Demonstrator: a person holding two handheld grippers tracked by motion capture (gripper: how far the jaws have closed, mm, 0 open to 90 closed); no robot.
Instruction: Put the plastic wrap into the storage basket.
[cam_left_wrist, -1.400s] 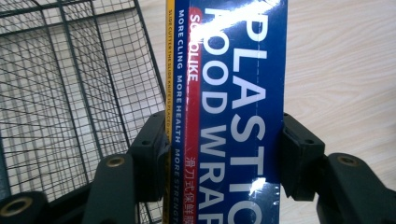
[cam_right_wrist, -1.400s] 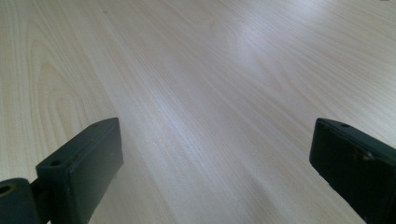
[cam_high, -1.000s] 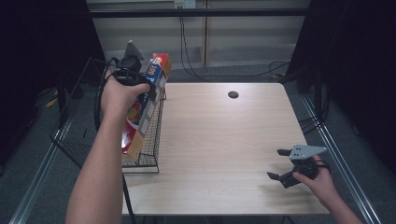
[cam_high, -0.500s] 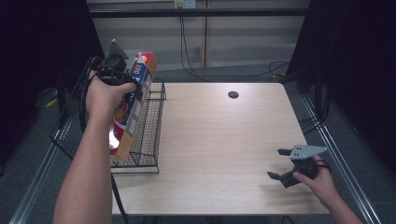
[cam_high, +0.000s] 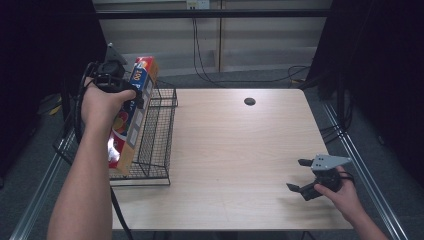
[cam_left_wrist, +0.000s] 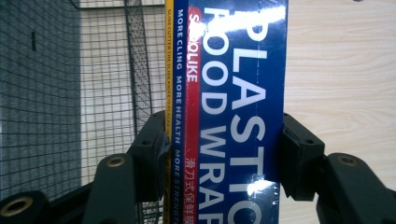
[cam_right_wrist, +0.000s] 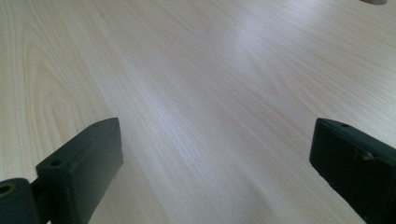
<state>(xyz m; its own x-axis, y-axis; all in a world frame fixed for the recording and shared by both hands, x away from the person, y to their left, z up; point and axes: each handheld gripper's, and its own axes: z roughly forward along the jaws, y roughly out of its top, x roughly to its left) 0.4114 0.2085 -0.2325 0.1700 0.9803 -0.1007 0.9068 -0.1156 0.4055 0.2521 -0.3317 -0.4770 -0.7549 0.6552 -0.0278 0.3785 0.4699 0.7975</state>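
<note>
1. High view: the left gripper (cam_high: 131, 92) sits at about 10 o'clock, clamped on a long box (cam_high: 131, 117) of plastic wrap. The box is tilted, its low end down at the left side of the wire basket (cam_high: 159, 135) on the desk's (cam_high: 235, 150) left edge. The right gripper (cam_high: 300, 176) rests at 4 o'clock near the desk's front right corner, jaws spread with nothing between them.
2. Left gripper view: both pads press the blue box (cam_left_wrist: 233, 116) from its two sides; basket mesh (cam_left_wrist: 107, 70) shows at 10 o'clock, bare desk at 3 o'clock.
3. Right gripper view: the jaws stand wide apart over plain desk wood (cam_right_wrist: 201, 93).
</note>
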